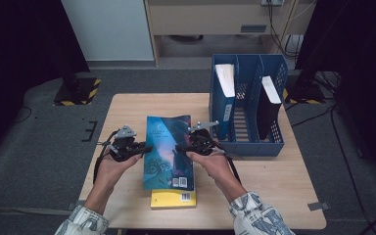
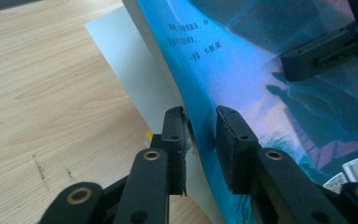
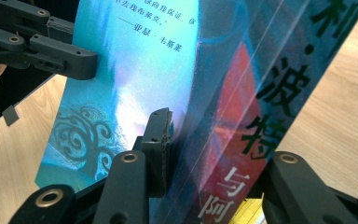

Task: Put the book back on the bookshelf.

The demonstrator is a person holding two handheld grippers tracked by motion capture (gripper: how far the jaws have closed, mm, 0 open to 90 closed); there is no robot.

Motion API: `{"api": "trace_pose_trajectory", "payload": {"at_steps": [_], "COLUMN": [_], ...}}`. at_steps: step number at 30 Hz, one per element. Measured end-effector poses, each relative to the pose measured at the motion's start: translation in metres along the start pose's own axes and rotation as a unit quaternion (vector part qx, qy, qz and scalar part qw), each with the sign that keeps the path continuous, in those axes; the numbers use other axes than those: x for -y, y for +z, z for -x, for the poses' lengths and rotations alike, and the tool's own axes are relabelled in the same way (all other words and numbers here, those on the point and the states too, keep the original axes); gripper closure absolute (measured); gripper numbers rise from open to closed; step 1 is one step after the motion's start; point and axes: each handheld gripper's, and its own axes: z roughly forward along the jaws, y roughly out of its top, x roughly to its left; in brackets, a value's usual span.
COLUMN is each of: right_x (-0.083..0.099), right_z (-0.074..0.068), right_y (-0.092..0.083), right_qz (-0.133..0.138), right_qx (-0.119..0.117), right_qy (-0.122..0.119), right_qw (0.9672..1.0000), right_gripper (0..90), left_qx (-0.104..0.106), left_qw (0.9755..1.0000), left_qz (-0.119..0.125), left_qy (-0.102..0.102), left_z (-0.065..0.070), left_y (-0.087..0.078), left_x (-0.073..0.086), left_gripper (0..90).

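Note:
A blue-covered book [image 1: 169, 147] is held between both grippers over a yellow book [image 1: 174, 198] that lies on the wooden table [image 1: 274, 196]. My left gripper [image 1: 144, 148] is shut on the blue book's left edge; in the left gripper view the pads [image 2: 175, 135] sit on either side of the cover and pages [image 2: 242, 70]. My right gripper [image 1: 180, 148] is shut on the book's right side by the spine. In the right gripper view one pad [image 3: 161, 140] presses on the back cover [image 3: 158, 60], and the other jaw is hidden behind the spine.
A blue file rack [image 1: 247, 147] stands on the table's far right, just beyond my right gripper. It holds a white-paged book [image 1: 225, 81] and a dark book [image 1: 269, 107]. Bare wood lies to the left of the books.

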Motion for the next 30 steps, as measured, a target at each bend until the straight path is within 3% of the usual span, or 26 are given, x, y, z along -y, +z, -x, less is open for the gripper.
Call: {"api": "trace_pose_trajectory", "payload": {"at_steps": [11,15,17,22,30], "right_x": [-0.029,-0.04,-0.046,-0.049,-0.029], "right_z": [0.001,0.004,0.006,0.011,0.002], "right_y": [0.001,0.007,0.009,0.008,-0.004], "right_qz": [0.023,0.036,0.044,0.066,0.083], "right_qx": [0.036,0.046,0.053,0.061,0.054], "right_qy": [-0.036,-0.047,-0.055,-0.064,-0.068], "right_qw": [0.9984,0.9972,0.9961,0.9939,0.9927], "right_gripper": [66.4,67.5,67.9,68.6,66.5], "left_qx": [-0.011,-0.025,-0.037,-0.043,-0.047], "left_qw": [0.9999,0.9995,0.9991,0.9987,0.9977], "left_qz": [0.013,0.019,0.019,0.025,0.043], "left_qy": [-0.001,-0.006,0.001,0.013,0.025], "left_z": [-0.02,-0.028,-0.029,-0.027,-0.006], "left_y": [0.001,0.003,0.004,0.004,-0.011], "left_x": [-0.02,-0.028,-0.034,-0.04,-0.025], "left_gripper": [77.6,78.8,79.1,79.5,79.5]}}
